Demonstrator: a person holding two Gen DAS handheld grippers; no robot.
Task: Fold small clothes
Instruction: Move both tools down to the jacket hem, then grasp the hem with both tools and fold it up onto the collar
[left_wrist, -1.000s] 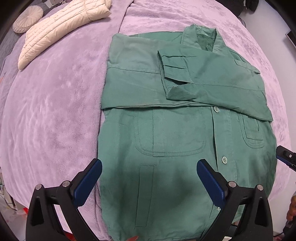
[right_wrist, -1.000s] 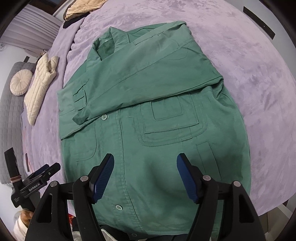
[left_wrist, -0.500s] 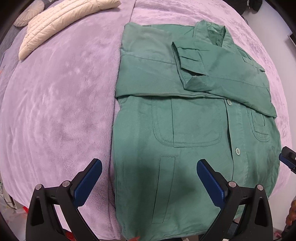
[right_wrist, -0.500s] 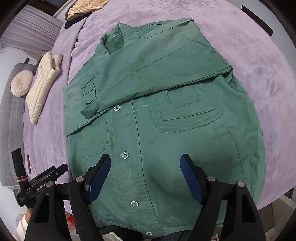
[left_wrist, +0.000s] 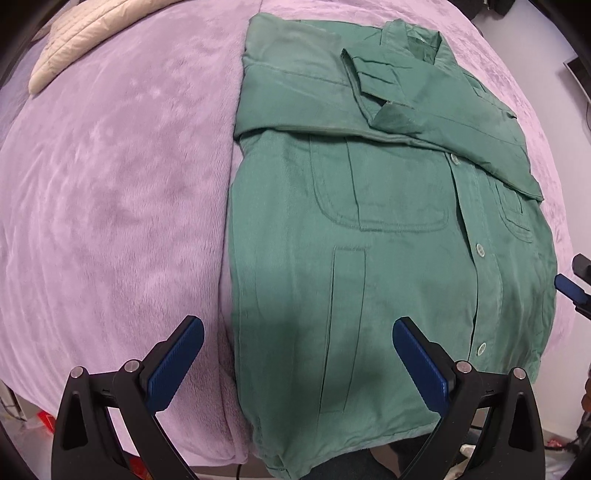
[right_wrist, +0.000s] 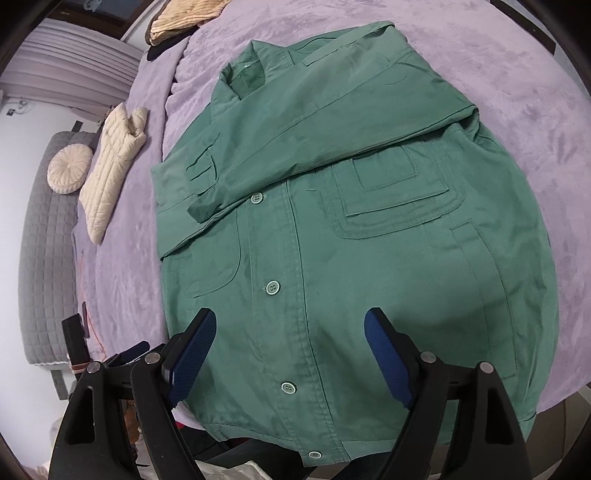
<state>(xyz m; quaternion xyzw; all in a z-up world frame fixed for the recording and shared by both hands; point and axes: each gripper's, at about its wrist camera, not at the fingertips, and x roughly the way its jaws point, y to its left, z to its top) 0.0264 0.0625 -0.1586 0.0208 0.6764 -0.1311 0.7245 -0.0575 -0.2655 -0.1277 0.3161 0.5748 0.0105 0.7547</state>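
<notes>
Green shirt (left_wrist: 388, 236) hem cut off, perhaps overhanging the bed (left_wrist: 110, 184)

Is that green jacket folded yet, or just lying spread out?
Partly folded: the green jacket lies buttoned with both sleeves crossed over its chest, its lower half still flat.

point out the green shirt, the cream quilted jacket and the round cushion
green shirt (left_wrist: 388, 258): left wrist view, front panel just below the chest pocket
cream quilted jacket (right_wrist: 110, 173): right wrist view, middle of its quilted body
round cushion (right_wrist: 69, 169): right wrist view, its pleated centre
</notes>
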